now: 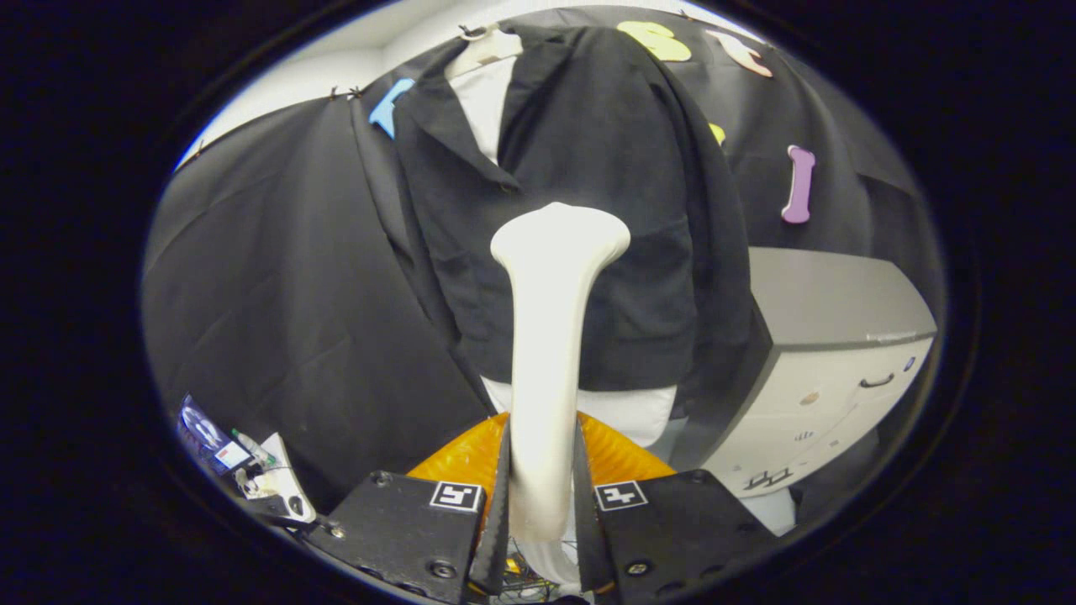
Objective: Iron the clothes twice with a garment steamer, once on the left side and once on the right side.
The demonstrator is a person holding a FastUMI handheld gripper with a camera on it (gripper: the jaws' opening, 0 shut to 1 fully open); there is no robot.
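One garment steamer [551, 336] clenched between the tongs [542, 504], head against one black jacket [588, 168] just ahead.

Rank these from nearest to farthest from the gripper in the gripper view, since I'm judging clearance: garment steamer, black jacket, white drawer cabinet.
1. Garment steamer: clamped between the fingers of the gripper, its head pointing ahead.
2. Black jacket: hanging just beyond the steamer head, straight ahead.
3. White drawer cabinet: off to the right, behind the jacket's edge.
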